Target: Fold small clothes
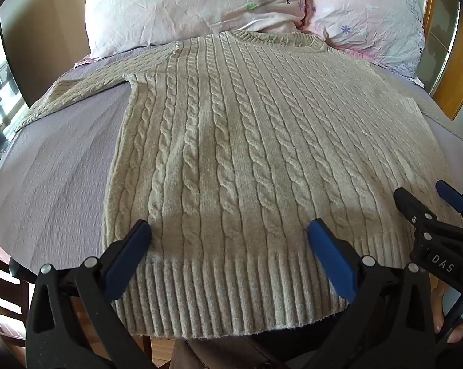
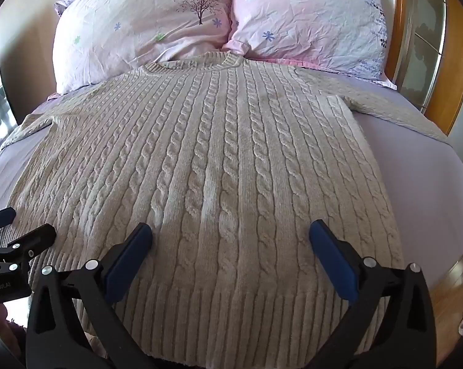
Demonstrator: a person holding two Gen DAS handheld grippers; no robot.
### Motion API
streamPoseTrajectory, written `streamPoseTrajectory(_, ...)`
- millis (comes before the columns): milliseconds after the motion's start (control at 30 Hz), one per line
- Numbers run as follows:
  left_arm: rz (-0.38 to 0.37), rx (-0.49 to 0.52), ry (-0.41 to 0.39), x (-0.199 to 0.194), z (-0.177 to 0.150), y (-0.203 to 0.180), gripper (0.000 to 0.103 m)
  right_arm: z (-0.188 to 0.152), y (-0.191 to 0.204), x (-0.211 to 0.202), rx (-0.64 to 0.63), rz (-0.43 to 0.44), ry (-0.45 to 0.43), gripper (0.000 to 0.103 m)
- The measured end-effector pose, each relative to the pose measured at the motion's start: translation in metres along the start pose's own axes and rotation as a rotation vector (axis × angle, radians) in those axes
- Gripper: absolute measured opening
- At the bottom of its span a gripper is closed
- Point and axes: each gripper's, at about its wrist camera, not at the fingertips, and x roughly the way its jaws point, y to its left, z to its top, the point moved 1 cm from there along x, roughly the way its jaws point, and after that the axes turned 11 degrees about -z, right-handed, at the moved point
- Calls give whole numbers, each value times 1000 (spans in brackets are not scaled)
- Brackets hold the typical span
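A beige cable-knit sweater (image 1: 237,141) lies flat, face up, on a lilac bed sheet (image 1: 56,178), collar toward the pillows, ribbed hem hanging over the near edge. It also shows in the right wrist view (image 2: 219,160). Both sleeves are spread out to the sides. My left gripper (image 1: 228,230) is open and empty above the hem's left part. My right gripper (image 2: 231,230) is open and empty above the hem's right part. The right gripper shows at the right edge of the left wrist view (image 1: 431,209); the left gripper shows at the left edge of the right wrist view (image 2: 13,230).
Two pink floral pillows (image 2: 139,27) (image 2: 311,21) lie at the head of the bed behind the collar. A wooden headboard or frame (image 2: 431,61) stands at the right. Wooden floor (image 2: 459,276) shows beside the bed.
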Motion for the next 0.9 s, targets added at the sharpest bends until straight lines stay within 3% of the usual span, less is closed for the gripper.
streamPoseTrajectory(900, 0, 1, -7, 0, 0, 0, 101, 0, 0, 0, 6, 3, -9, 102)
